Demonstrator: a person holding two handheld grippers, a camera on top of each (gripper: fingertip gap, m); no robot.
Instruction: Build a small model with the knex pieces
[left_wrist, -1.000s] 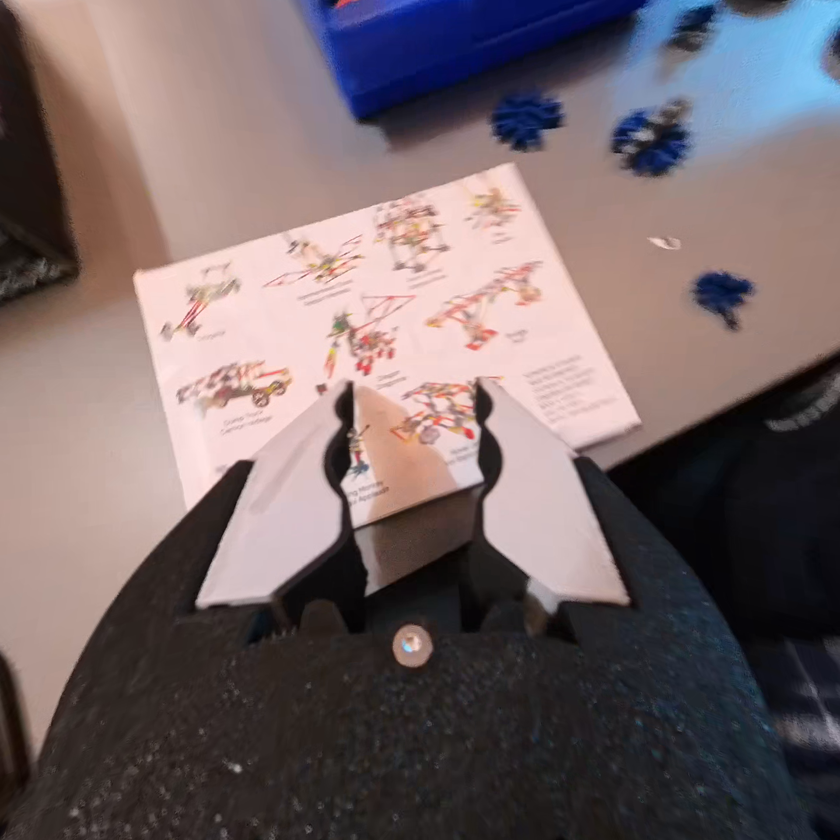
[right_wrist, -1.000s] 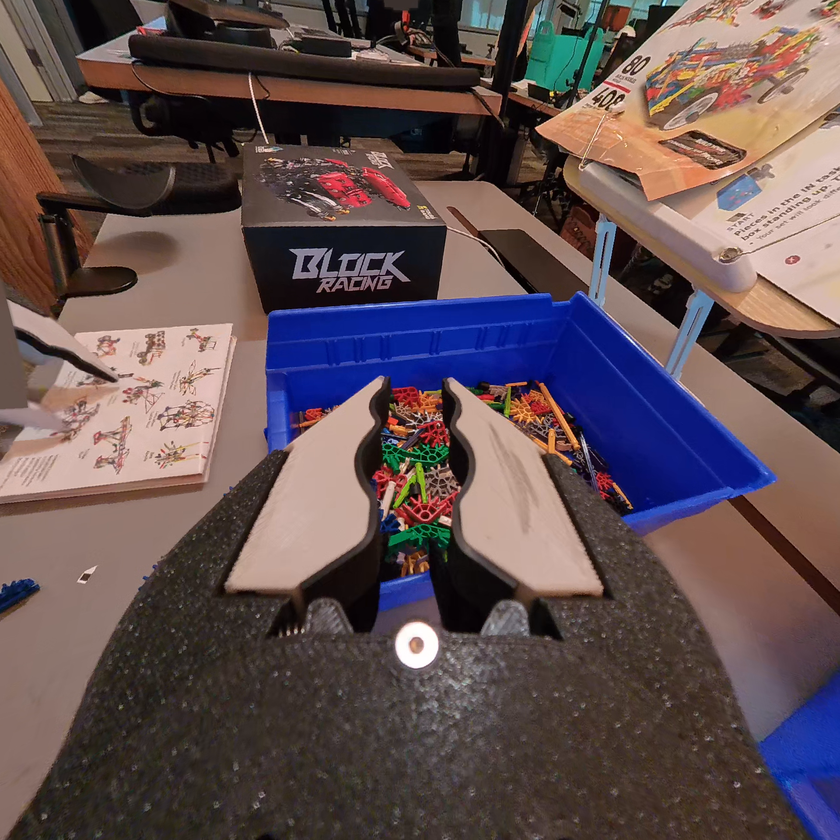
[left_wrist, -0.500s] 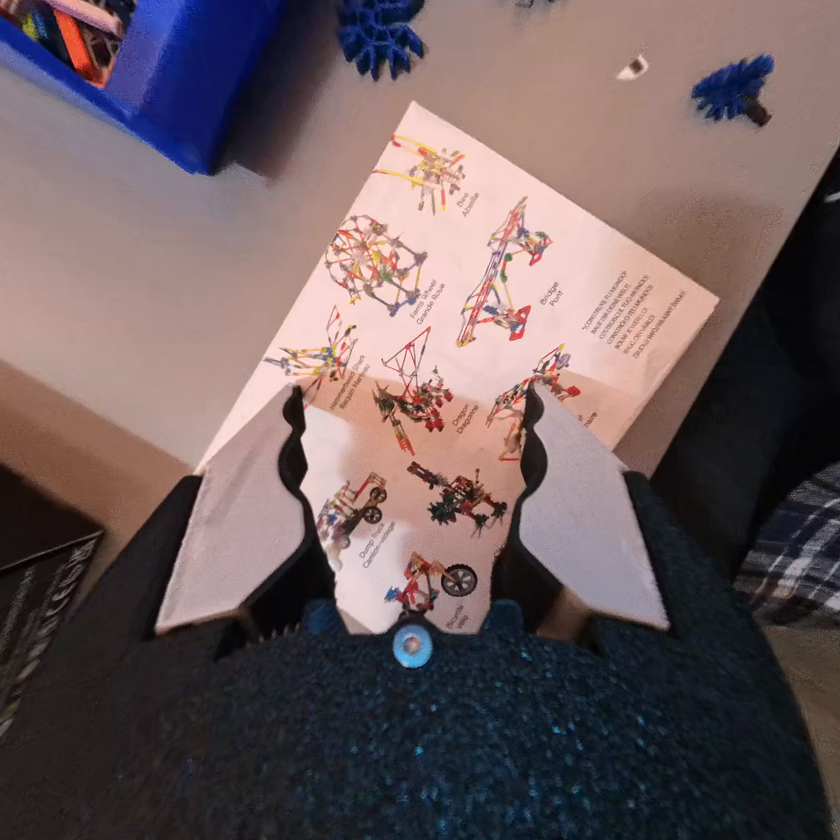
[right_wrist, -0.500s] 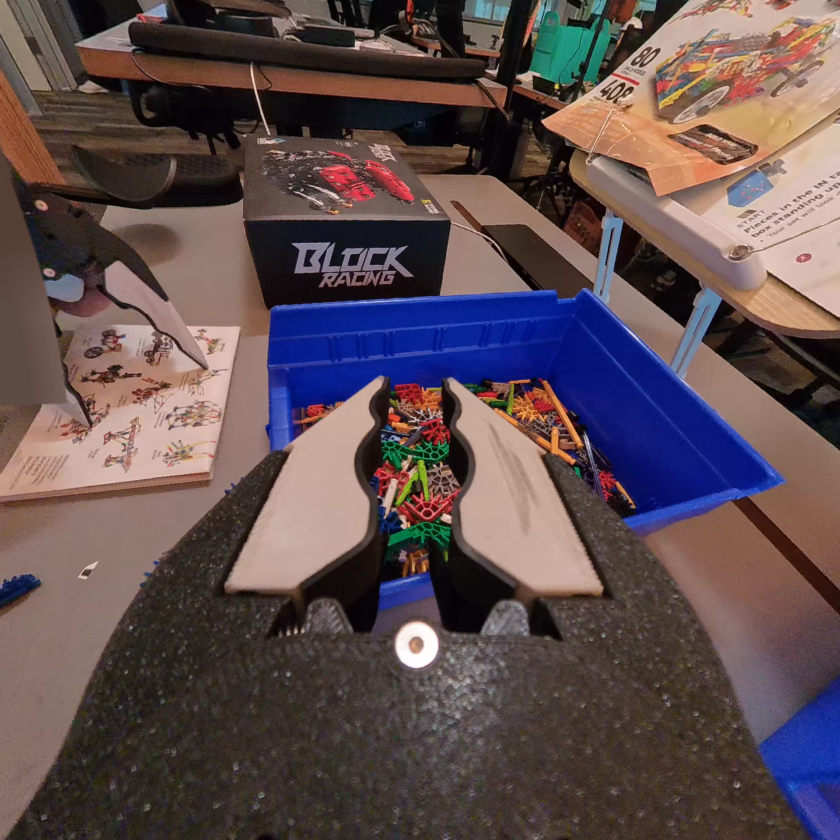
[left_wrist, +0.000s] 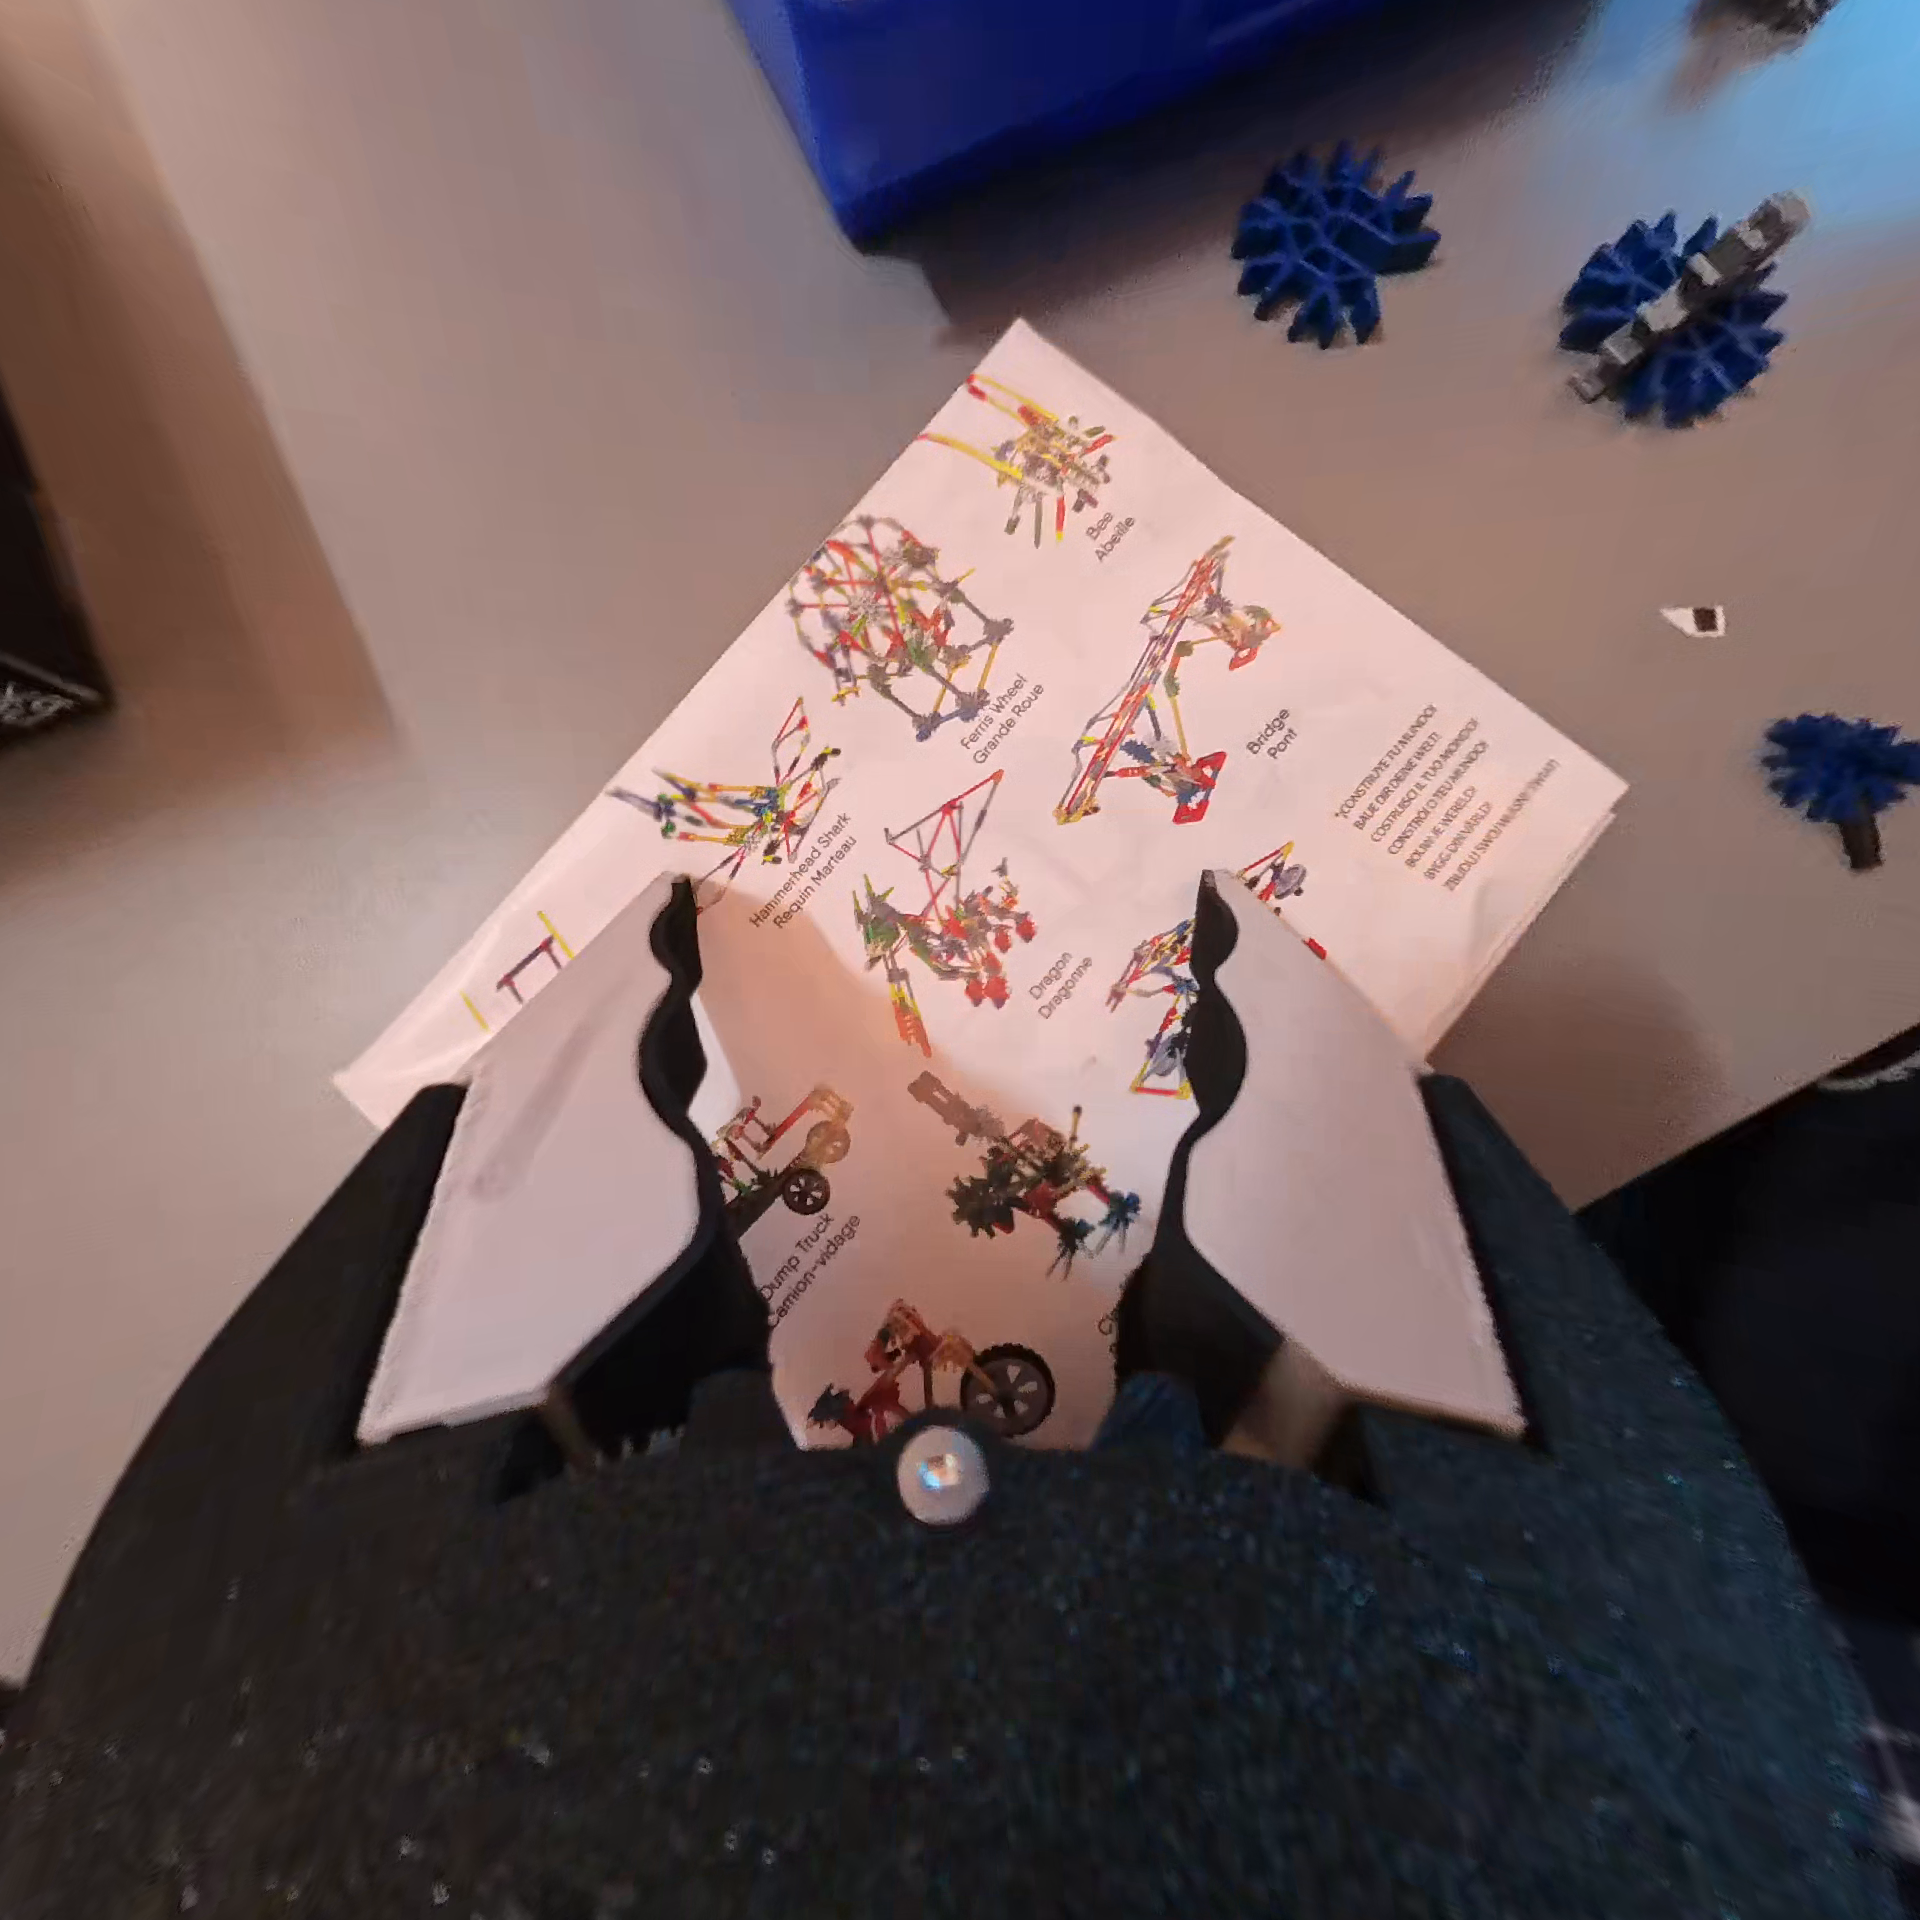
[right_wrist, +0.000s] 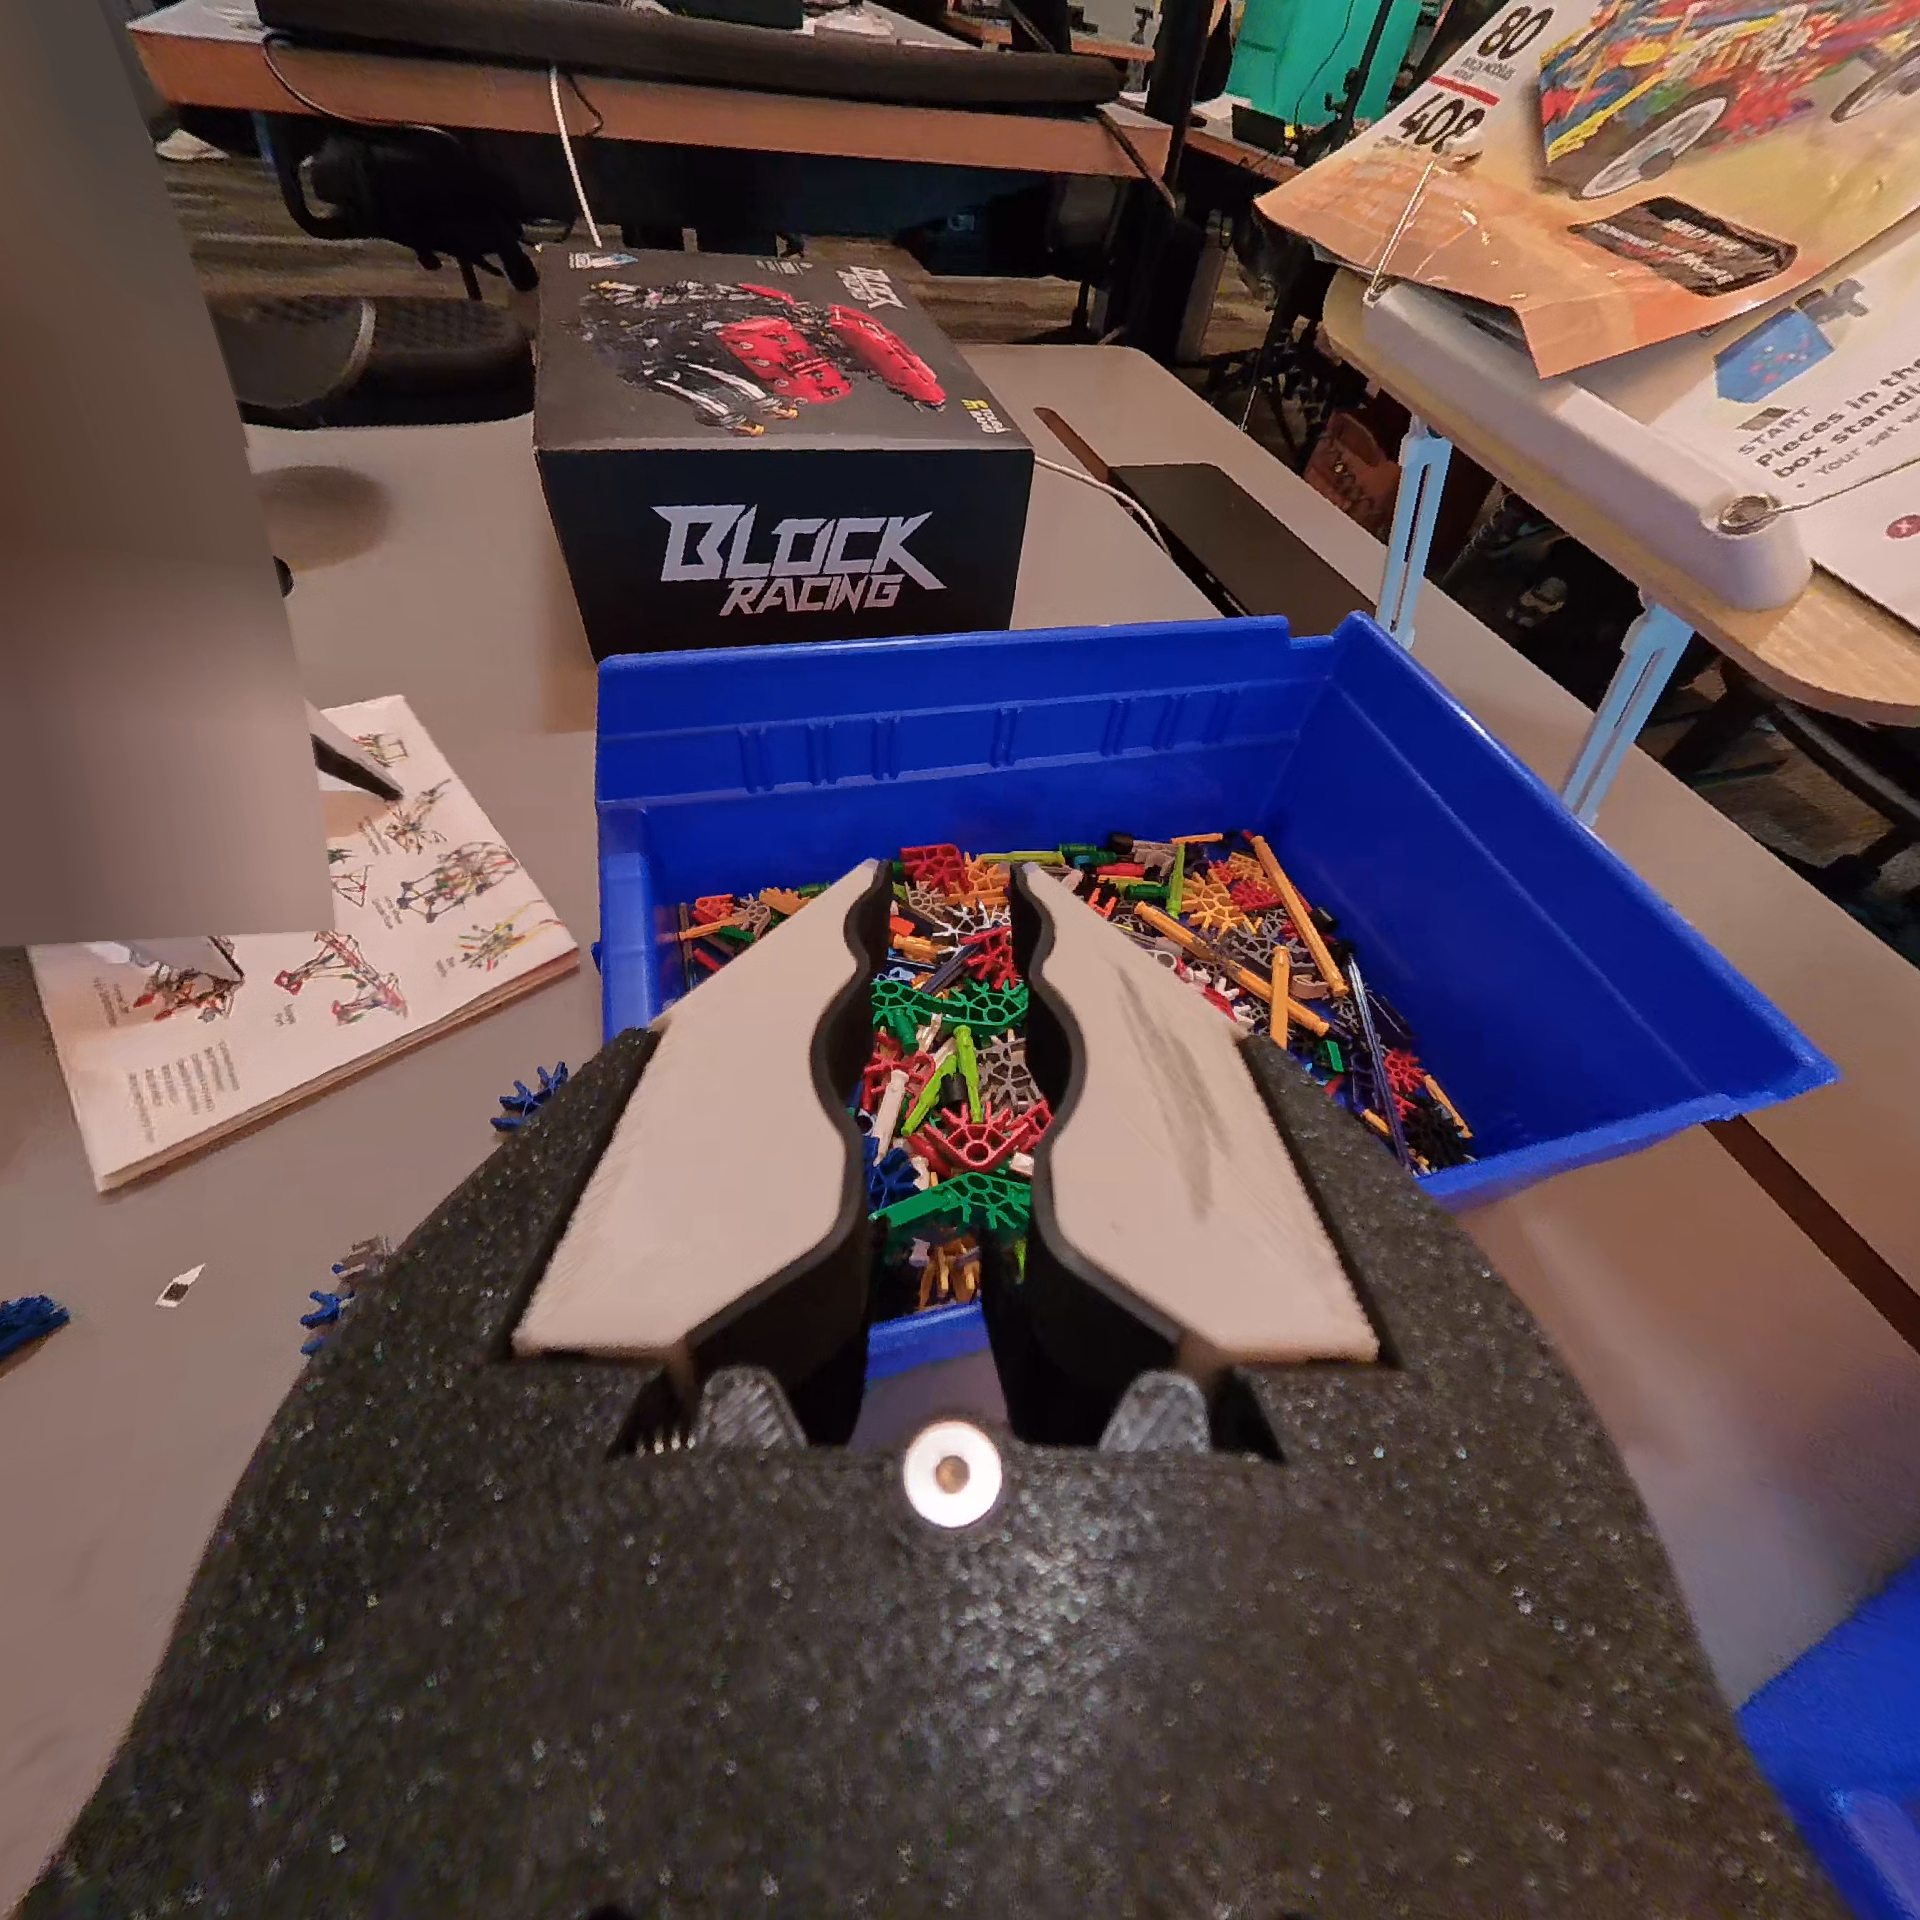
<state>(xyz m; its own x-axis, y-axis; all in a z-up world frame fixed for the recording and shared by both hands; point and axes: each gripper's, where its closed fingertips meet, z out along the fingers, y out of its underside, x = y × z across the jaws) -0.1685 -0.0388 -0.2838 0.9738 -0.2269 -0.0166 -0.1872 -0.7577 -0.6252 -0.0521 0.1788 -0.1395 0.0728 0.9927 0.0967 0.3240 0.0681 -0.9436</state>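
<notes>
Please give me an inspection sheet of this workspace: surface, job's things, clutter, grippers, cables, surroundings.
Surface: grey table, mostly bare.
Job's things: blue bin holding mixed colourful building pieces; instruction booklet lying flat beside it.
Clutter: blue snowflake connectors loose on the table; a small paper scrap; black toy box behind the bin.
Grippers: left hand-held gripper open, over the booklet, holding nothing; right hand-held gripper slightly open, empty, pointing over the bin.
Cables: white cable right of the box.
Surroundings: other desks, a clipboard stand with printed sheets.
</notes>
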